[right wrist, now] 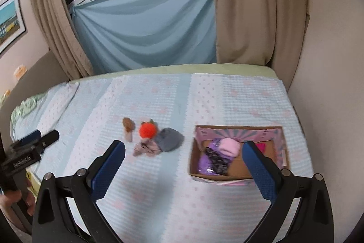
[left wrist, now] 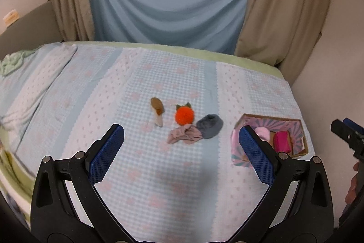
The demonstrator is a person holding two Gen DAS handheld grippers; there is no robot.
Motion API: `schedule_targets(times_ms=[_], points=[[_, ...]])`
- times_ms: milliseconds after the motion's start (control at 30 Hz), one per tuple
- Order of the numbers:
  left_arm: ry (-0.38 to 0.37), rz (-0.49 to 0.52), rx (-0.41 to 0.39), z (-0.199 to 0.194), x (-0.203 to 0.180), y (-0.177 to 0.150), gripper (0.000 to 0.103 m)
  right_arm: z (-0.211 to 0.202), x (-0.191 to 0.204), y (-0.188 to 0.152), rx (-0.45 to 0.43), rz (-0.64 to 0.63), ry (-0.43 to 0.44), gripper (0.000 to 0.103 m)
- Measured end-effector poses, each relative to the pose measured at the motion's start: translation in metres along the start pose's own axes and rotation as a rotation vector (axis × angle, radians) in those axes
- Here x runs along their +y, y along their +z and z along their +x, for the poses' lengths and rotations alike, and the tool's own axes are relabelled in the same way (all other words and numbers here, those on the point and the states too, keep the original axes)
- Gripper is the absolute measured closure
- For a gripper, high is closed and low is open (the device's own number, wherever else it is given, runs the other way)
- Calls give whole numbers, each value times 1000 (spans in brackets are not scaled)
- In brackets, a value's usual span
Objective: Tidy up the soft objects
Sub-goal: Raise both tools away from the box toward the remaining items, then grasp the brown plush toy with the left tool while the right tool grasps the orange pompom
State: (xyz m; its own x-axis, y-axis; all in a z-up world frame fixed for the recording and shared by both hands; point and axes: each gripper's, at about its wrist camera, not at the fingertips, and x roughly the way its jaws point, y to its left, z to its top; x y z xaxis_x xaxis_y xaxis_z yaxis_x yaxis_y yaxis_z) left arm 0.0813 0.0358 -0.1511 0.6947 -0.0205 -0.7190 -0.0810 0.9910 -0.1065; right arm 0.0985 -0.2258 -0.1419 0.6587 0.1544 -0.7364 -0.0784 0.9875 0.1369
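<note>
L gripper [left wrist: 180, 147] and R gripper [right wrist: 183, 163] were both spread wide, nothing between the blue pads [left wrist: 109, 149], and both hung above the near part of the bed [left wrist: 159, 186], clear of the cover. From the R wrist view the L tool showed at far left w/ a hand on its handle.

Beyond the fingers, approx. mid-bed, lay a small cluster of loose items: a brown toy [left wrist: 157, 109] at left, slightly apart; an orange pom-pom [left wrist: 184, 115] w/ two small ears; a grey sock [left wrist: 209, 125] touching the pom-pom's right side; a crumpled pink cloth [left wrist: 184, 134] nearest the grippers, its edge tucked against the sock. To the right, well apart from the cluster, sat an open cardboard box [right wrist: 238, 175] already holding a pink bundle [right wrist: 228, 146], a purple patterned piece [right wrist: 212, 161] and a bright pink item [left wrist: 282, 141].

Handling, as judged: all four loose items looked light, limp and compressible; no breakage risk. Cloth and sock would drape and could drag a neighbour along, so pinch at a raised fold, well into the bulk. Pom-pom: squeeze across its middle, since the fluff may slip. Brown toy: grip across the body; its exact shape was too blurred to tell.
</note>
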Motion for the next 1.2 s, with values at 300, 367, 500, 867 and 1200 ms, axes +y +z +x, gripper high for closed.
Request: schedule_targets(times_ms=[300,367,500,867,1200], points=[[-65,98,36,57,86,33,2,61,82,17,18,71,-14,1],[-74,120,42,72,99,38,2,82,98,19,34,80,-28,1],[-105,158,61,109,124,47,2,113,120,22,57,90,-43,1],[-179,275,89,201,133,61,2,208,150,33,121,14,-31,1],[-213,393,151,316,117,50,2,325,134,18,228,18,-19,1]])
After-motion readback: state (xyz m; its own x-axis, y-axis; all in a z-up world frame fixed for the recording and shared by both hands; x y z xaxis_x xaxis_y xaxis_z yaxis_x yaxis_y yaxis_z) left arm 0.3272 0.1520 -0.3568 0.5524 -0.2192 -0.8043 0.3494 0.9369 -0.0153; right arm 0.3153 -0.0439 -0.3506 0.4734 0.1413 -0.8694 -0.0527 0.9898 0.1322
